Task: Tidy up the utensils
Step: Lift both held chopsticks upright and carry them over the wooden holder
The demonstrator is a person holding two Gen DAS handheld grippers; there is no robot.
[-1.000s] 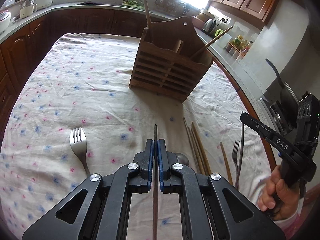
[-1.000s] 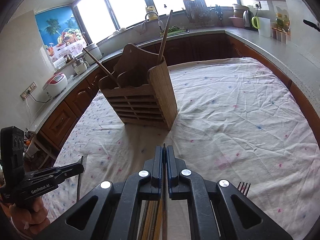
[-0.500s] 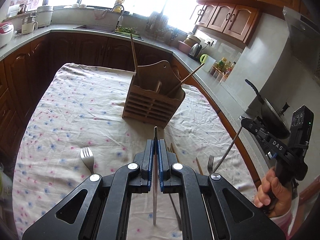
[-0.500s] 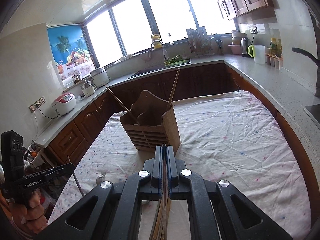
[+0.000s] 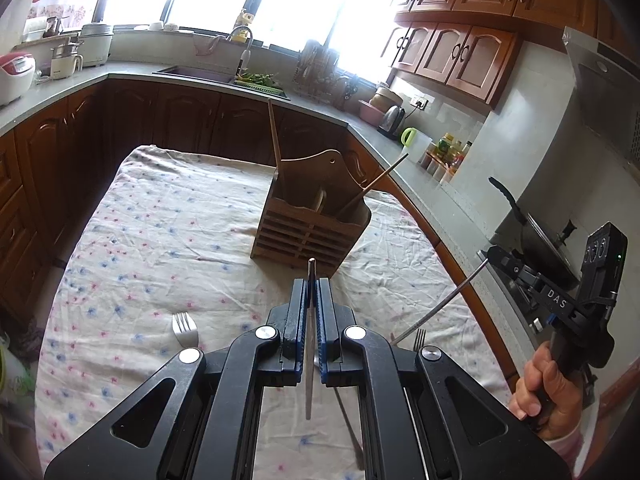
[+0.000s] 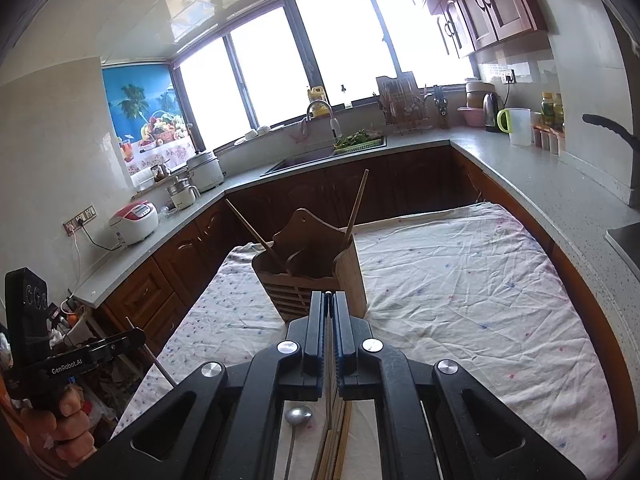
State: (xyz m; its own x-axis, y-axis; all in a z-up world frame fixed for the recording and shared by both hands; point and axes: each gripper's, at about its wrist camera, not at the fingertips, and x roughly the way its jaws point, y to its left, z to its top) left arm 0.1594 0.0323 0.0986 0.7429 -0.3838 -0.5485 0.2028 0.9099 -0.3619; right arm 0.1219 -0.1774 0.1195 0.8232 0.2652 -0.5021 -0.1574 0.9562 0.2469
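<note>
Now we hold both tools above the bench (image 5: 168,216), the left tool (image 5: 311,280) clenched on a thin metal utensil (image 5: 309,360), the right tool (image 6: 329,300) clenched on a chopstick (image 6: 328,400), near the wooden holder (image 5: 308,232).

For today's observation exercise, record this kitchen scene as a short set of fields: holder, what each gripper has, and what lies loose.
holder: wooden utensil holder, upright on floral cloth, two wooden sticks inside
left gripper: shut on thin metal rod
right gripper: shut on thin metal rod
loose: fork, spoon
</note>
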